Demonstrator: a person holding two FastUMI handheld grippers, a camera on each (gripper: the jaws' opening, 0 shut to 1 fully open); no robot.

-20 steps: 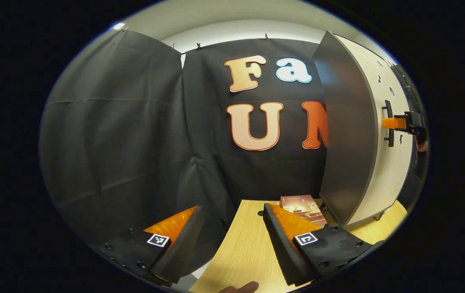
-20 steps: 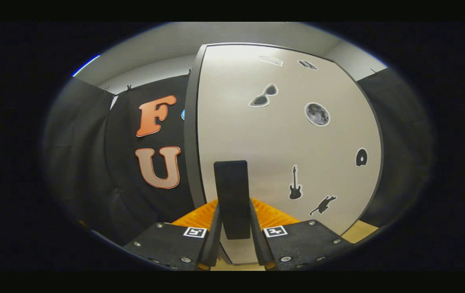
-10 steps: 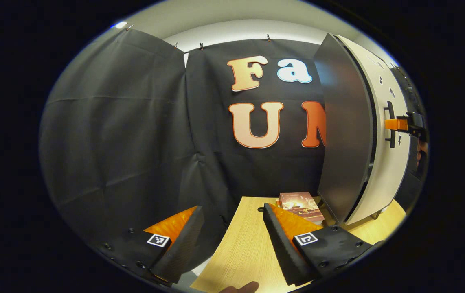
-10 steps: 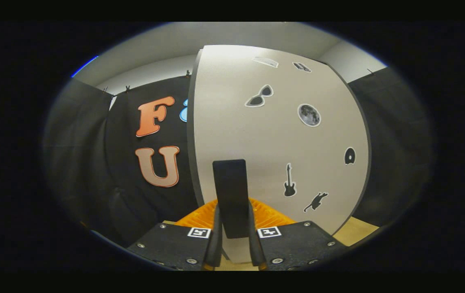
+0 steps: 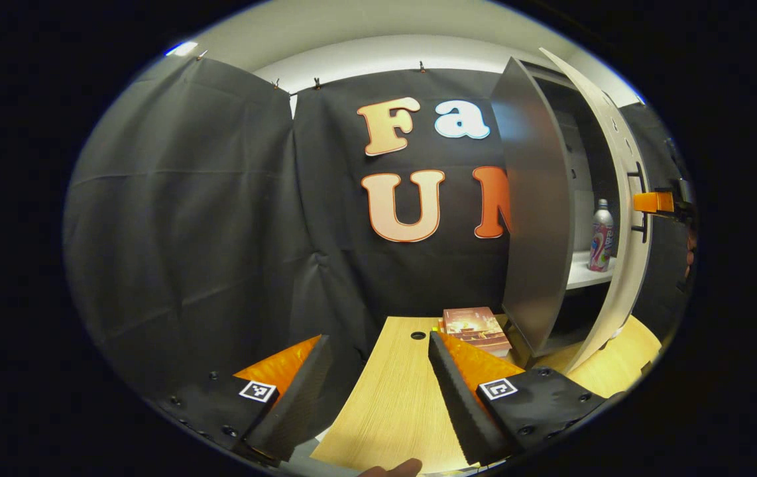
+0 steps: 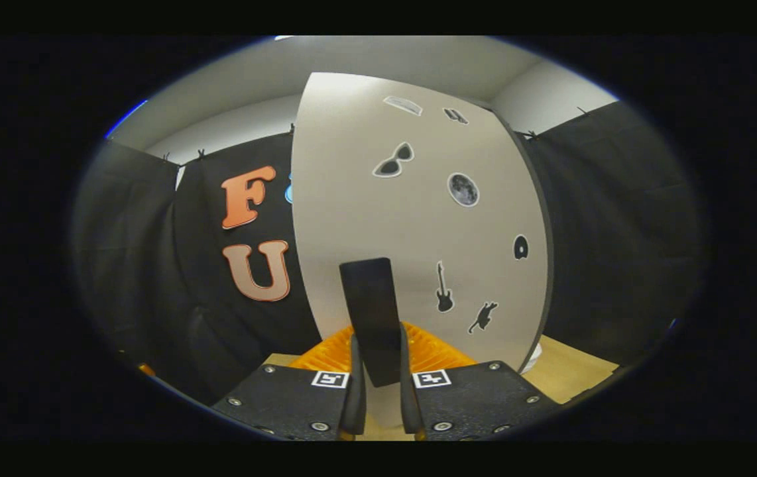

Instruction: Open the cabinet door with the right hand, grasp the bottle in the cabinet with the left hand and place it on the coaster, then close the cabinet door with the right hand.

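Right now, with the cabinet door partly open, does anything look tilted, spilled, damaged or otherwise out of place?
Nothing stands out. The bottle stands upright on the white shelf inside the cabinet, with no spill visible. The cabinet door looks intact, and the right gripper has its jaws closed squarely on the black handle. The left gripper is open over the wooden table.

Black cloth (image 5: 206, 199) hangs all around the booth, pinned up by small clips (image 5: 316, 82) along its top edge, and it wrinkles where two panels meet in the corner. Above the cloth runs a pale wall (image 5: 378, 50) and ceiling, with a bright spot of light (image 5: 181, 48) glinting at the upper left. Down low sits a light wood desk (image 5: 398, 404), its grain running away toward the cloth, with a small dark hole (image 5: 418, 335) near its far edge, and in the right gripper view the same black drapes (image 6: 617, 225) close off the right side.
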